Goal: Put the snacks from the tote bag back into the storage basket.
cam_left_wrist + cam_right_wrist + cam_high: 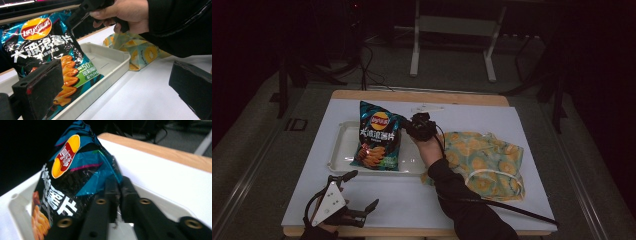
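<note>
Teal-and-black foil crisp bag point(377, 137) standing tilted in the white tray point(340, 150), lower end resting on the tray floor, top leaning toward the far edge of the worktop point(492, 200). Pinched at the upper right corner by the right gripper point(410, 126), approaching from the bag's right side at about the height of its top edge. Seen along the right gripper's own view: bag point(75, 175) rising just left of and ahead of the jaws, its crumpled corner film caught between the two nearly closed pads. Jaws standing narrow, holding the foil edge; only a slim gap showing between them.

Left gripper point(357, 192) lying low at the near left corner of the worktop, well apart from the bag, jaws spread wide with nothing between them. Seen along its view: bag point(47, 60) and tray point(110, 67) ahead, with the right hand point(122, 13) above them at the bag's top corner.

Yellow-and-green patterned cloth bag point(484, 162) lying crumpled on the worktop just right of the tray, beside the right forearm.
</note>
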